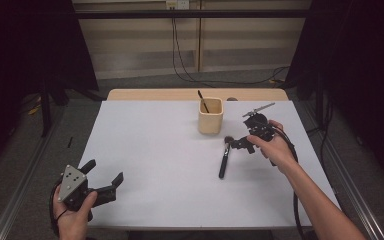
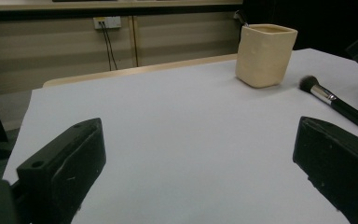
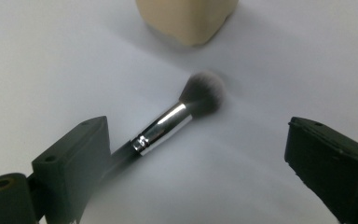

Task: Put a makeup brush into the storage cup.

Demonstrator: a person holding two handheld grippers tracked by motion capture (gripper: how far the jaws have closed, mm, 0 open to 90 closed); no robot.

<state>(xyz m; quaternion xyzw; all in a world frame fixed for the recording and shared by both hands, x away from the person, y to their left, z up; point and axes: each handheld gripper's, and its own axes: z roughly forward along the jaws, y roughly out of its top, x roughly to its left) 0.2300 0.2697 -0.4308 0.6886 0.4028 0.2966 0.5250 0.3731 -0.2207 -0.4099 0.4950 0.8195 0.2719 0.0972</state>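
White matte counter (image 1: pixel 145 145) taking up most of scene. Cream squarish cup (image 1: pixel 210 115) sitting toward far side, thin dark stick poking out. Left tongs (image 1: pixel 105 176) idling near front-left corner, spread wide, gripping nothing. Right tongs (image 1: pixel 237 143) hovering spread over makeup brush (image 1: pixel 224 159), which is lying flat just in front of cup. Brush looking light, stiff; bristles soft, ferrule (image 3: pixel 161 129) slick, so probably grabbing black handle.

left gripper (image 1: pixel 104 172): jaws wide apart, near table's front-left corner | right gripper (image 1: pixel 240 143): jaws wide apart, right-of-centre, angled down
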